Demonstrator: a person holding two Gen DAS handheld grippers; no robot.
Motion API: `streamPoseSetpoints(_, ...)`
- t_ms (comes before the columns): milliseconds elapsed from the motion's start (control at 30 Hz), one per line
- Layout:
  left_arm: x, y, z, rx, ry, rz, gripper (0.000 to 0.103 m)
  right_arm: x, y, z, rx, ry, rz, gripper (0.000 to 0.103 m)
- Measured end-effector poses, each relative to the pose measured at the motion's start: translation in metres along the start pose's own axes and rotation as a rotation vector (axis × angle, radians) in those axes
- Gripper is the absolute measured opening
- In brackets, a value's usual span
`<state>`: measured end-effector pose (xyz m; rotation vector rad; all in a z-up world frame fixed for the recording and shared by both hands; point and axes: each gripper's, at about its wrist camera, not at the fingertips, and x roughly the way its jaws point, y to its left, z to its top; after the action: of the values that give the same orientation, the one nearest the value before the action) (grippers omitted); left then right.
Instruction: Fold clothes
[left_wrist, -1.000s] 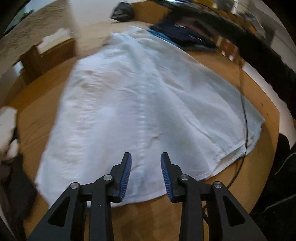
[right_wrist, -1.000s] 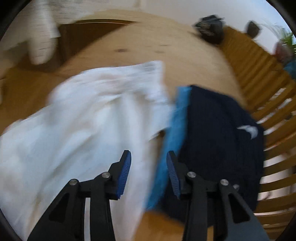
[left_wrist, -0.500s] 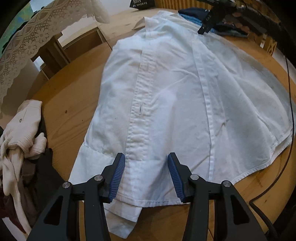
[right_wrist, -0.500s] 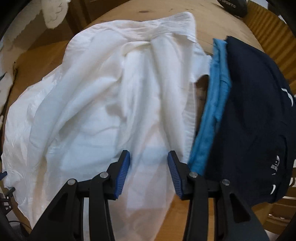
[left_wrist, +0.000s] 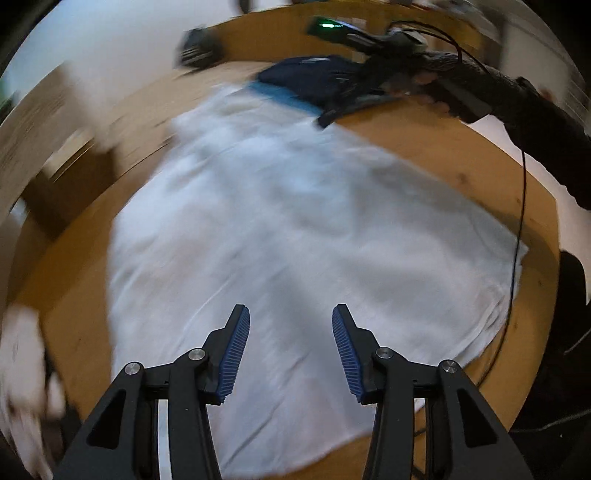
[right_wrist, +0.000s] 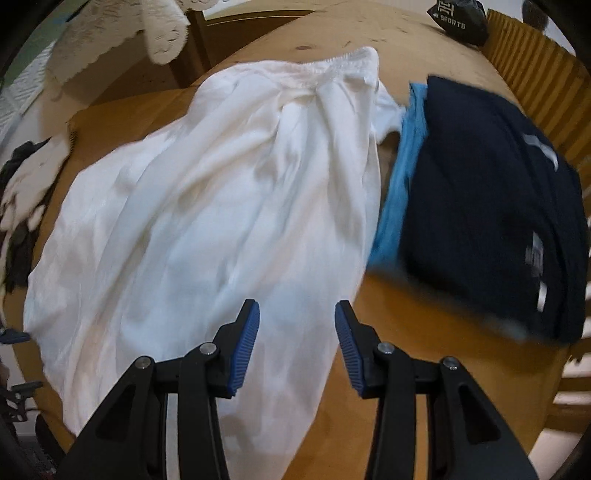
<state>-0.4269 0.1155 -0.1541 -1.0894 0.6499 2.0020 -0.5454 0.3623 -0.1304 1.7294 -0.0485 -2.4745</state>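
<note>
the big white cotton shirt (right_wrist: 207, 221) lies flat on the round wooden table (right_wrist: 388, 387). bare wood shows along the table's near rim. the right gripper (right_wrist: 293, 341) hangs over the shirt's near side edge, jaws partly apart and closing, nothing pinched. the left gripper (left_wrist: 288, 349) hangs over the shirt too, closing, empty. farther off, the folded dark navy top (right_wrist: 491, 206) lies on a blue cloth (right_wrist: 397, 192) beside the shirt.

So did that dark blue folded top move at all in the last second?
Cannot tell. The dark blue top sits beside the white shirt on the table; only the camera clearly moved.
</note>
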Motion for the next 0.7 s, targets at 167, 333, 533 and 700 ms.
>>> streamPoseSetpoints(167,0.055,-0.026,0.032,0.099,0.102,-0.042,0.044,0.013,-0.012,-0.037,0.016,0.039,0.063,0.011)
streamPoseSetpoints(333,0.064,-0.021,0.017,0.047,0.182,-0.062,0.045,0.006,-0.009,-0.048,-0.071,0.055,0.039,0.011)
streamPoseSetpoints(533,0.043,-0.007,-0.02,-0.031,0.204,-0.063,0.047,-0.002,0.003,-0.055,-0.162,0.09,-0.061,0.011)
streamPoseSetpoints(700,0.026,0.005,-0.01,-0.042,0.186,-0.034,0.044,-0.027,-0.015,-0.026,-0.087,0.038,0.04,0.011)
